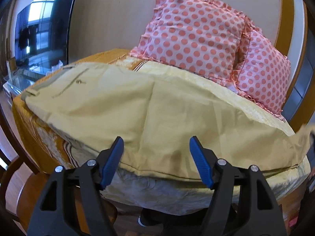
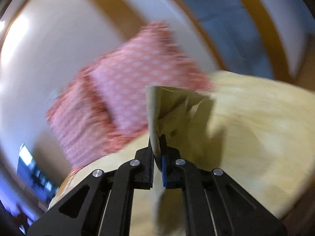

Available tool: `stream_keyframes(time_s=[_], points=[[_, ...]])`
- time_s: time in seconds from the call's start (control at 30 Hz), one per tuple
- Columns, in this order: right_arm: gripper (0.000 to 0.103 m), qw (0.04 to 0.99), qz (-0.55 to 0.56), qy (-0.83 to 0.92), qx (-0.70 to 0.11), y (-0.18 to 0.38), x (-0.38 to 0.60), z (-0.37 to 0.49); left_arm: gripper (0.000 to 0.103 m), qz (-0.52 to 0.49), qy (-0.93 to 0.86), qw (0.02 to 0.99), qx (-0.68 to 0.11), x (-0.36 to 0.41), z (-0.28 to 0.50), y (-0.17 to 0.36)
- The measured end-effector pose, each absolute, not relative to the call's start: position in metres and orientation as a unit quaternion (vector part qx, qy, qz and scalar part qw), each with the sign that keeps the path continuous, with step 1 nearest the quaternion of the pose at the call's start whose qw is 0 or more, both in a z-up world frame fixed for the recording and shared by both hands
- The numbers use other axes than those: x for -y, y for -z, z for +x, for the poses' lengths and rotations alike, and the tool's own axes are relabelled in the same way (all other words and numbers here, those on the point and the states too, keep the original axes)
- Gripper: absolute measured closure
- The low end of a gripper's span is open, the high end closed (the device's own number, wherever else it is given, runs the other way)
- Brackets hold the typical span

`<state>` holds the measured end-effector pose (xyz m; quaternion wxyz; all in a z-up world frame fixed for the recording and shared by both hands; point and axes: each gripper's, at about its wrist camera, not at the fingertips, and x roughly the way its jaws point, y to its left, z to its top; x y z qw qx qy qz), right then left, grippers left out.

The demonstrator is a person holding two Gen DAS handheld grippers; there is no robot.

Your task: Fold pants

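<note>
Khaki pants [image 1: 126,110] lie spread across the bed, waistband and a back pocket button at the far left, the leg end running off to the right. My left gripper [image 1: 156,143] is open and empty, its blue fingers [image 1: 114,157] just above the pants' near edge. In the right wrist view, which is blurred, my right gripper [image 2: 158,147] is shut on a bunched end of the pants [image 2: 171,108] and holds it raised above the bed.
Two pink polka-dot pillows [image 1: 196,37] stand at the back right of the bed; they also show in the right wrist view [image 2: 126,84]. The yellow and orange bedspread [image 1: 35,118] hangs over the near edge. A dark TV screen [image 1: 41,23] is at the left.
</note>
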<state>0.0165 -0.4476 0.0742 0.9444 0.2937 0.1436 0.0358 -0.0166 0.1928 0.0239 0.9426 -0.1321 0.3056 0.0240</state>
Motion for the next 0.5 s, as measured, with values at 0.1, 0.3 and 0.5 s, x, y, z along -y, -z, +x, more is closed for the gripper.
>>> stream_keyframes(time_s=[0.1,0.3,0.5], points=[[0.097,0.946,0.249,-0.15,-0.143,-0.105,0.368,0.044,0.033,-0.147,-0.022,0.943,-0.298,-0.196,-0.019,-0.024],[0.096,0.889,0.168,-0.354,-0.236,-0.088,0.194,0.073,0.029,-0.159,-0.043,0.946,-0.278,-0.211,-0.032,-0.035],[0.067,0.833,0.052,-0.416,-0.361,-0.028,0.099,0.058,0.028,-0.189,-0.103,0.937,-0.275,-0.255,-0.049,-0.029]])
